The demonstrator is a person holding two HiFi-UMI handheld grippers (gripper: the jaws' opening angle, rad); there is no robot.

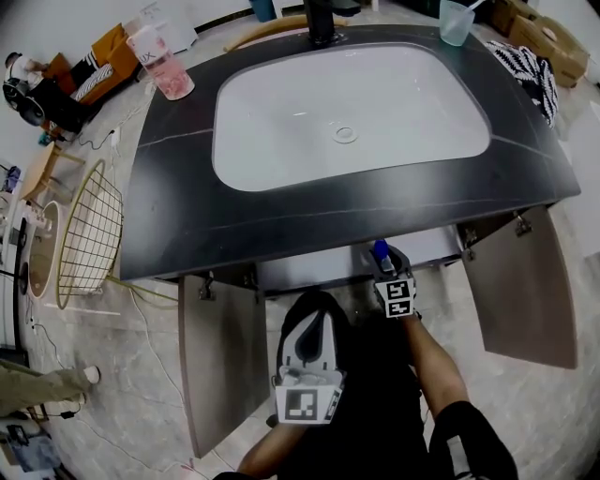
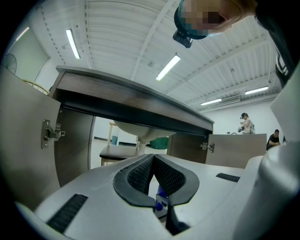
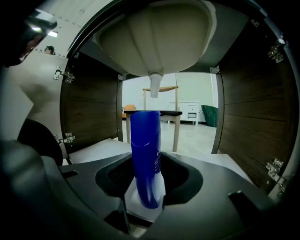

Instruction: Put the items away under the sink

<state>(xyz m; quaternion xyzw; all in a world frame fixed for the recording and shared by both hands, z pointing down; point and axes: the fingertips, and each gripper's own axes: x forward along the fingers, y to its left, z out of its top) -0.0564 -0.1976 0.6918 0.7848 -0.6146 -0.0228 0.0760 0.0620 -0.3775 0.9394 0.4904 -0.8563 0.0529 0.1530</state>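
A blue bottle [image 3: 145, 150] stands upright between the jaws of my right gripper [image 3: 149, 165], which is shut on it. In the head view that gripper [image 1: 384, 265] reaches under the countertop edge into the open cabinet [image 1: 309, 269], only the blue bottle's tip [image 1: 380, 250] showing. In the right gripper view the basin's underside [image 3: 154, 37] and drain pipe [image 3: 154, 87] hang above, and the cabinet floor [image 3: 96, 150] lies ahead. My left gripper [image 1: 315, 305] is held lower, in front of the cabinet, its pads [image 2: 140, 172] meeting at the tips with nothing held.
Both cabinet doors, left [image 1: 220, 361] and right [image 1: 525, 291], stand open. On the dark countertop [image 1: 178, 206] around the white basin [image 1: 347, 112] are a pink bottle [image 1: 169, 66], a clear cup [image 1: 457, 21] and a patterned cloth [image 1: 534, 70]. A wire basket [image 1: 89, 234] stands left.
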